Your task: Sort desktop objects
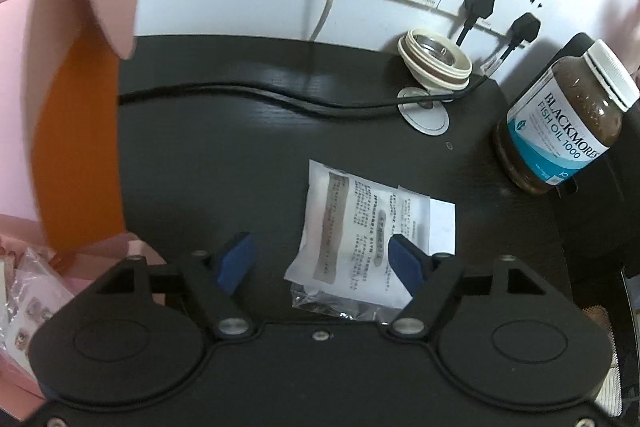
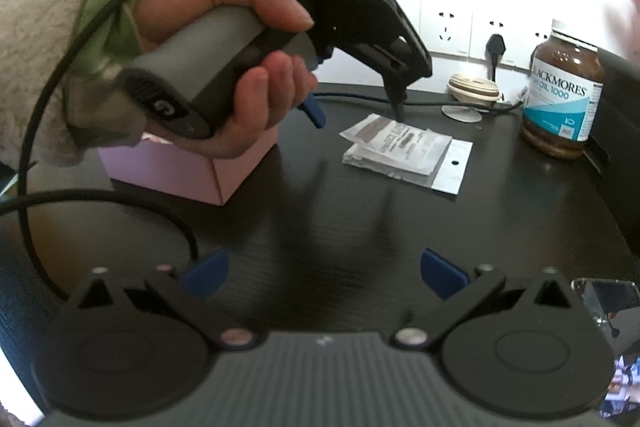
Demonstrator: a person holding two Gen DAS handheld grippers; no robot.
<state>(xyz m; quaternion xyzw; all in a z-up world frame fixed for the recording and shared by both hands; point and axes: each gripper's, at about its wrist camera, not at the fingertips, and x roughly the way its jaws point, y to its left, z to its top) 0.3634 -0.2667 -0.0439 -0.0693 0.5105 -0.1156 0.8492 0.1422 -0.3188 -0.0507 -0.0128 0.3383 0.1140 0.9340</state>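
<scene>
from the left wrist view, the left hand-held gripper (image 1: 322, 261) hangs over the dark worktop (image 1: 224, 155) with its blue pads spread apart and nothing between them. its right pad overlaps the near edge of a white printed sachet (image 1: 360, 227), which lies flat on a clear plastic bag (image 1: 328, 303). to the far right a brown fish oil bottle (image 1: 560, 123) stands with its white cap on. at the far edge a cream lid (image 1: 436, 61) sits beside a grey cable grommet (image 1: 424, 115), and a black cable (image 1: 256, 97) runs across. an open pink box (image 1: 80, 67) fills the left.

from the right wrist view, the right hand-held gripper (image 2: 324, 273) is wide open and empty above the near worktop (image 2: 320, 227). the left hand (image 2: 224, 39) holds its hand-held gripper (image 2: 358, 115) down beside the sachet (image 2: 400, 143), one tip at the sachet's far edge. the pink box (image 2: 192, 167) sits left, the bottle (image 2: 564, 91) far right.
</scene>
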